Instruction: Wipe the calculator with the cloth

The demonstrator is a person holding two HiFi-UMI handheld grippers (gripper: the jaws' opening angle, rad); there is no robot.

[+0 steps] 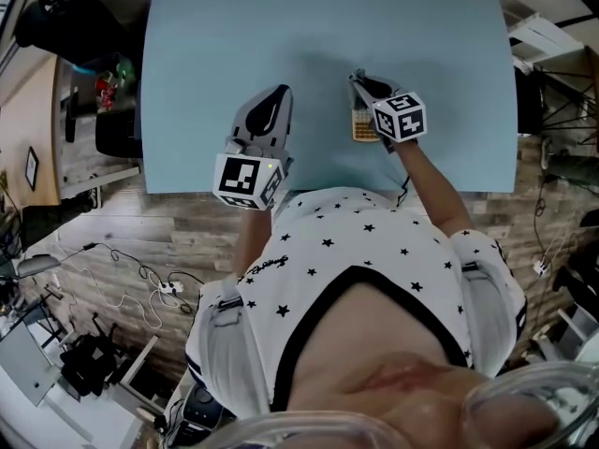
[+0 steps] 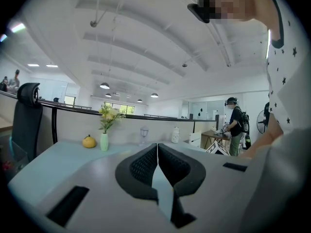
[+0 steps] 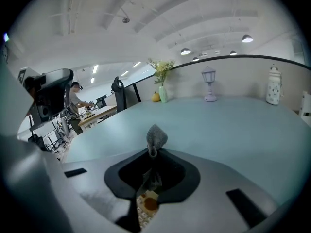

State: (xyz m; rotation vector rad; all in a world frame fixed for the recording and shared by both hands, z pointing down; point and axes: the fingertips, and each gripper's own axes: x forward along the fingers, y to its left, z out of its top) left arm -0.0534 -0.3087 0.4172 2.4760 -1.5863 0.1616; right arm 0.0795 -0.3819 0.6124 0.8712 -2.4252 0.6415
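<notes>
Currently, at the right hand-held gripper [image 3: 153,149]: jaws closed together on a grey cloth [image 3: 156,136]. Upper tuft of cloth bunched above the fingertips; remainder pinched between the pads and hanging down behind them. Directly beneath the jaws, a calculator [image 1: 362,127], lying flat on the light blue surface [image 1: 234,45], right of centre and close to the near edge. An orange round button and pale key rows visible through the jaw opening in the right gripper view. Contact between cloth and calculator: not determinable.

At the left hand-held gripper [image 2: 157,148]: jaws together, tips touching, nothing between them. Position: over the surface, left of the calculator and apart from it, likewise close to the near edge, jaws pointing toward the far side.

Along the far edge of the surface, left to right in the left gripper view: yellow-orange fruit [image 2: 88,141], pale green vase [image 2: 104,141] with yellow flowers, small lantern [image 2: 144,132], white jar [image 2: 175,134]. Black office chair [image 2: 26,115] beyond the left edge of the surface. Standing person [image 2: 237,125] in the background at the right, well apart from the surface. White star-print shirt [image 1: 356,251] of the operator just behind the near edge, between the two arms.
</notes>
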